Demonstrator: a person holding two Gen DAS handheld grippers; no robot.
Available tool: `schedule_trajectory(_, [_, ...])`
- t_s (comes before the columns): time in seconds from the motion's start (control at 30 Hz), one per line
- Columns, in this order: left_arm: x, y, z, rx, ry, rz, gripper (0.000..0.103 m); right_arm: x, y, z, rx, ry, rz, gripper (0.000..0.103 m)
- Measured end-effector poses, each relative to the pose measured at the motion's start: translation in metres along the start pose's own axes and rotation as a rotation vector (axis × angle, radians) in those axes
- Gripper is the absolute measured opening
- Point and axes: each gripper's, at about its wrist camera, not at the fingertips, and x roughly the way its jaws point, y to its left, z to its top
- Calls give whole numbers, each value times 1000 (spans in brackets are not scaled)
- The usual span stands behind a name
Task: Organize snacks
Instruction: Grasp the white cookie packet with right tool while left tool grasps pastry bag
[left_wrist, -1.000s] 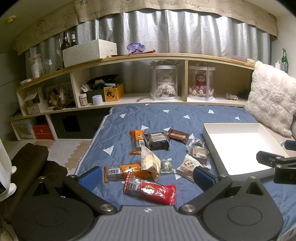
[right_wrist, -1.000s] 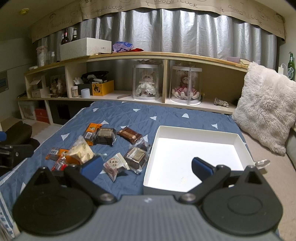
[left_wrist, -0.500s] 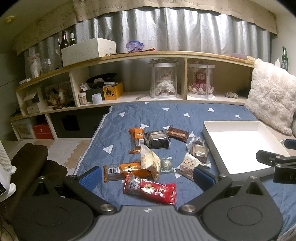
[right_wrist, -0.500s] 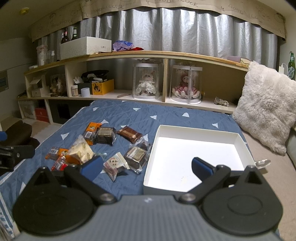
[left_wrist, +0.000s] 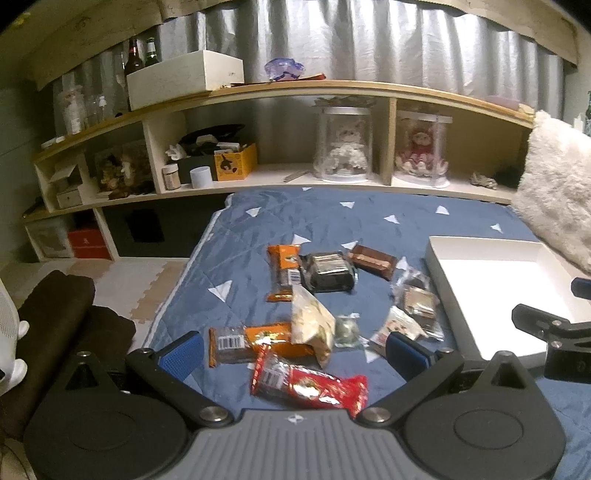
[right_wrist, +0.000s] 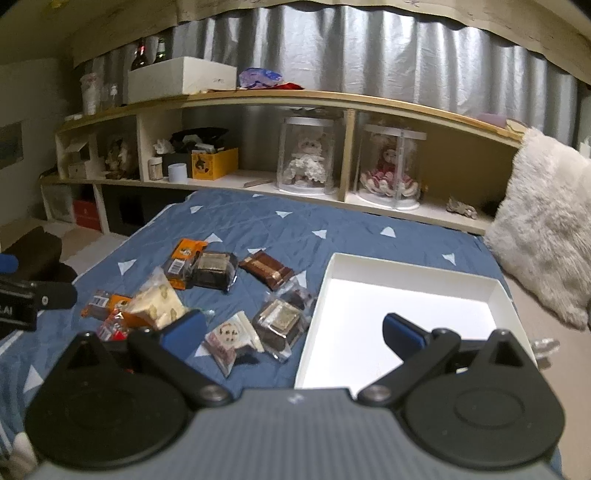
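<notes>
Several wrapped snacks lie scattered on a blue quilt (left_wrist: 332, 221). Nearest my left gripper (left_wrist: 293, 352) is a red packet (left_wrist: 308, 384), lying just below the gap between the wide-open fingers. Behind it sit an orange bar (left_wrist: 255, 341), a pale bag (left_wrist: 310, 325) and a second orange bar (left_wrist: 282, 271). An empty white tray (right_wrist: 406, 306) lies to the right of the pile. My right gripper (right_wrist: 291, 332) hangs open over the tray's near left corner, with a cookie packet (right_wrist: 231, 338) and a clear-wrapped brownie (right_wrist: 279, 321) just ahead. Neither gripper holds anything.
A low wooden shelf (left_wrist: 295, 177) runs behind the bed, with two doll display cases (right_wrist: 308, 155), a yellow box and jars. A fluffy white cushion (right_wrist: 543, 229) leans at the right. Brown fabric (left_wrist: 55, 306) lies on the floor at left.
Both grippers have tilted slightly downward and eased toward the snacks. Nothing on the quilt has been moved or taken hold of.
</notes>
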Motion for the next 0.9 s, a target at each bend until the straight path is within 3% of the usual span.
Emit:
schedule_trajectory(0.5, [68,11,19,-55,156,-16,103,80,11,7,-73,90,57,103])
schedule_trajectory(0.9, [128,0,28,-74,209,-14,103,137,21,-4,-90,114,127,103])
